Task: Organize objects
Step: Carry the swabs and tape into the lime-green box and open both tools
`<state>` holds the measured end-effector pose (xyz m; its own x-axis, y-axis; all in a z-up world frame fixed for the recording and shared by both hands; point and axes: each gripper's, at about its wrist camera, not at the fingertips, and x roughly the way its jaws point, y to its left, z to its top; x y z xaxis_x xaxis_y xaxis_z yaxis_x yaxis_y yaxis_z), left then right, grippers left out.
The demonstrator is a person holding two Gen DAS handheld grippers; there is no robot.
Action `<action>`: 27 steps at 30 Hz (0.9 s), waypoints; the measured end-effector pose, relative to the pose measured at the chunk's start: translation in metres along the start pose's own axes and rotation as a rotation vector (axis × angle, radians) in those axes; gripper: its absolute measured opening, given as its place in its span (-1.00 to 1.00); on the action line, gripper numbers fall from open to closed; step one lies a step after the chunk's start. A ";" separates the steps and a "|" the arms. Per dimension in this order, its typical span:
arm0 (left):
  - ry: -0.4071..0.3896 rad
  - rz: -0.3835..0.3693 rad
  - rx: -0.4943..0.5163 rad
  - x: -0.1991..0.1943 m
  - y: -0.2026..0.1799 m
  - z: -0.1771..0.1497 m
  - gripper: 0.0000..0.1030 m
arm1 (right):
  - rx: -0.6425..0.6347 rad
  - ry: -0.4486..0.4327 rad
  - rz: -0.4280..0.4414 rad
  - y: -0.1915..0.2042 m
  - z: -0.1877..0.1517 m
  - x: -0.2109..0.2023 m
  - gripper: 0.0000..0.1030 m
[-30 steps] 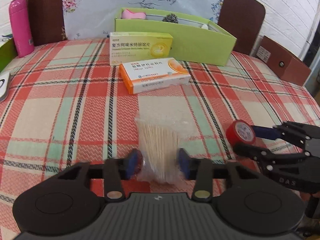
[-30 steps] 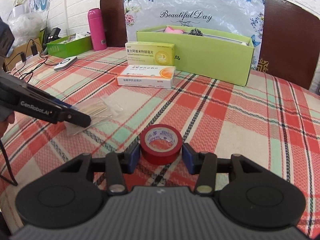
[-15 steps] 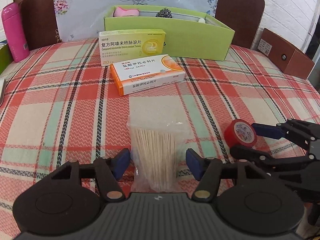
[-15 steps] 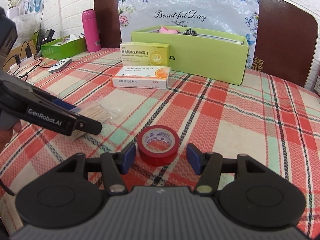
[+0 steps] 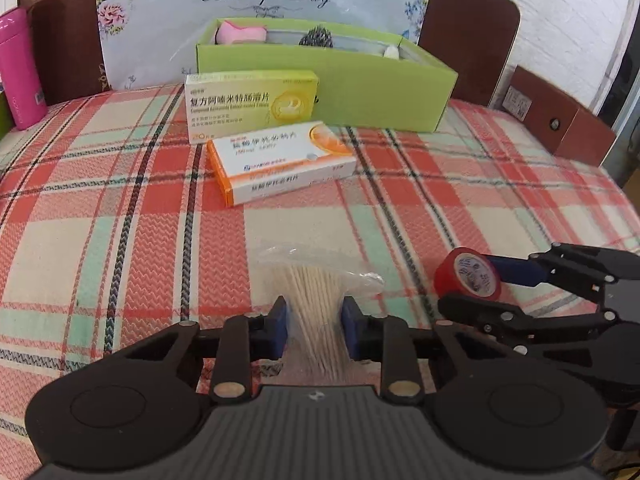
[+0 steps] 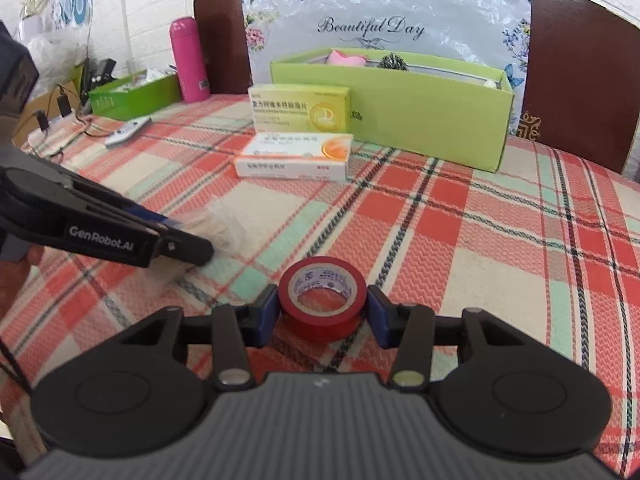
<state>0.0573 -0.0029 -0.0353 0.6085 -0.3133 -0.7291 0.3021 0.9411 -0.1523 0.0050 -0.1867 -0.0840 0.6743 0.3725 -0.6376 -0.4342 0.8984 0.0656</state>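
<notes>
**Both Pieces Gripped, Nothing Yet Boxed**

The bag of cotton swabs (image 5: 316,304) was pinched at its waist between the jaws of the left gripper (image 5: 314,330), low over the checked desk (image 5: 120,208). Just to its right, the red tape roll (image 6: 322,294) was clamped between the jaws of the right gripper (image 6: 322,312), seemingly just clear of the cloth. Further back, two medicine boxes (image 5: 280,160) were left lying ahead of the green organizer box (image 5: 360,88), untouched. Judged from this, two grasps were done; every delivery to the box was left to do.
</notes>
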 end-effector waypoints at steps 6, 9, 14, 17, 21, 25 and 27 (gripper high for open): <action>-0.154 -0.047 0.051 -0.029 -0.016 0.043 -0.47 | -0.019 -0.113 -0.011 -0.012 0.040 -0.015 -0.11; -0.230 -0.076 0.057 -0.037 -0.020 0.074 -0.47 | -0.019 -0.174 -0.057 -0.024 0.065 -0.017 -0.11; -0.317 -0.112 0.087 -0.030 -0.035 0.128 -0.47 | -0.006 -0.270 -0.143 -0.049 0.104 -0.014 -0.11; -0.331 -0.122 0.093 -0.012 -0.043 0.159 -0.47 | 0.002 -0.300 -0.199 -0.065 0.123 -0.001 -0.11; -0.305 -0.124 0.078 0.026 -0.046 0.193 -0.47 | 0.008 -0.316 -0.261 -0.083 0.140 0.025 -0.11; -0.249 -0.119 0.049 0.068 -0.043 0.213 -0.47 | 0.016 -0.298 -0.286 -0.101 0.150 0.054 -0.11; -0.225 -0.101 0.044 0.087 -0.039 0.219 -0.47 | 0.008 -0.287 -0.288 -0.109 0.154 0.068 -0.11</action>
<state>0.2588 -0.0945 0.0531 0.7204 -0.4302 -0.5440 0.3979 0.8988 -0.1838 0.1903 -0.2233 -0.0159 0.9073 0.1544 -0.3912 -0.1996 0.9768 -0.0775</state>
